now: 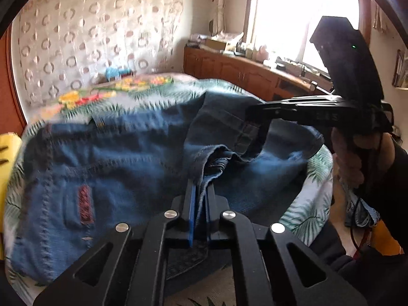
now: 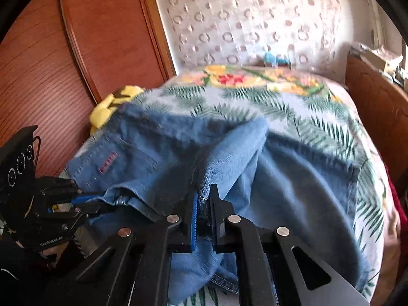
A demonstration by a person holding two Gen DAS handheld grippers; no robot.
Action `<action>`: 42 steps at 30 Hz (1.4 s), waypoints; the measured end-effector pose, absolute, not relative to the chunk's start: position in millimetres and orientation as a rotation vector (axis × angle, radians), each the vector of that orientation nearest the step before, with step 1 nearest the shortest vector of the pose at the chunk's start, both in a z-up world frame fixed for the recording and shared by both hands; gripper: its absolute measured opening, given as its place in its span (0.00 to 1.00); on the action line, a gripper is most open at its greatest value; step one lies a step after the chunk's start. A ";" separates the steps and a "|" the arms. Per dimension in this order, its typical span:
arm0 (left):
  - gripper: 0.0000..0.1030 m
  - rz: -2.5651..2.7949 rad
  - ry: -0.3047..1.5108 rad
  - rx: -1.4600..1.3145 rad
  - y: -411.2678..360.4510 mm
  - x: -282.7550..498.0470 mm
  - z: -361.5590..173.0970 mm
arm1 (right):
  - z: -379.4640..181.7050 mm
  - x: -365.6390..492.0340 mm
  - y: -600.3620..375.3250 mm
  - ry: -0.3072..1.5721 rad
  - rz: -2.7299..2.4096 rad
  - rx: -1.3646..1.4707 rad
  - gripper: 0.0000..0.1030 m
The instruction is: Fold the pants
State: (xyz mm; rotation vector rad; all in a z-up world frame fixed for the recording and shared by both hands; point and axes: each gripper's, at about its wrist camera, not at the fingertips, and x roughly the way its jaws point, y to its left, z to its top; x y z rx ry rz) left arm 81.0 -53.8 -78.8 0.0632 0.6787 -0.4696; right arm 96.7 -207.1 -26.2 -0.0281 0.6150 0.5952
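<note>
Nearest the camera, the left gripper is clamped tight on a hem edge of the jeans – denim is pinched right between its blue-padded fingers, jaws narrowed down to the cloth. The same goes for the right gripper: its jaws are squeezed onto a seam of the lighter-looking fabric, with a fold bunched up just past the fingertips. In the left wrist view the right gripper is seen over on the right, held by a hand, its tip buried in a raised ridge of denim.

One pair of jeans is counted, mid-blue, rumpled, blurred in both views. It's spread across the near half of the bed, the part with a back pocket lying flat to the left and the near edges lifted by the two claws. A small reddish label is stitched by the pocket. Pale stitching runs along the seams.

Further back, the bedspread is covered in green palm leaves, with a flowery band of yellow and red at the far end. One yellow cloth is tucked at the far left edge of the bed, against a wooden panel. Behind it all – a patterned curtain, and a wooden cabinet under a bright window at the far right.
</note>
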 end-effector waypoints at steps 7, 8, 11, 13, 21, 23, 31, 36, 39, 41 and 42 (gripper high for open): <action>0.06 -0.435 0.572 0.061 -27.4 62.9 -31.7 | 29.5 82.2 -201.6 0.490 0.633 -0.050 0.06; 0.06 -0.425 0.560 0.063 -23.1 60.8 -26.6 | 37.0 81.9 -199.0 0.477 0.653 -0.047 0.06; 0.06 -0.388 0.530 0.066 -5.3 57.7 -12.3 | 53.6 85.3 -188.9 0.447 0.699 -0.045 0.06; 0.06 -0.362 0.516 0.067 5.7 55.0 -6.2 | 62.0 88.3 -179.1 0.427 0.714 -0.057 0.06; 0.06 -0.257 0.501 0.027 54.2 51.8 -1.1 | 72.8 114.3 -133.0 0.418 0.784 -0.092 0.06; 0.06 -0.234 0.501 0.016 65.6 51.1 -2.5 | 71.2 126.5 -120.0 0.422 0.796 -0.102 0.06; 0.06 -0.141 0.545 -0.025 108.5 54.8 -21.8 | 60.0 164.3 -67.1 0.453 0.845 -0.172 0.06; 0.06 -0.114 0.595 -0.049 126.8 59.6 -44.7 | 45.2 184.1 -37.2 0.492 0.857 -0.214 0.06; 0.06 -0.098 0.625 -0.087 136.8 65.7 -60.3 | 35.3 200.8 -23.4 0.526 0.845 -0.232 0.06; 0.06 -0.098 0.639 -0.108 139.0 66.1 -66.3 | 31.5 210.9 -15.1 0.548 0.839 -0.238 0.06; 0.06 -0.098 0.638 -0.111 138.4 64.8 -67.6 | 30.2 215.1 -12.2 0.554 0.837 -0.241 0.06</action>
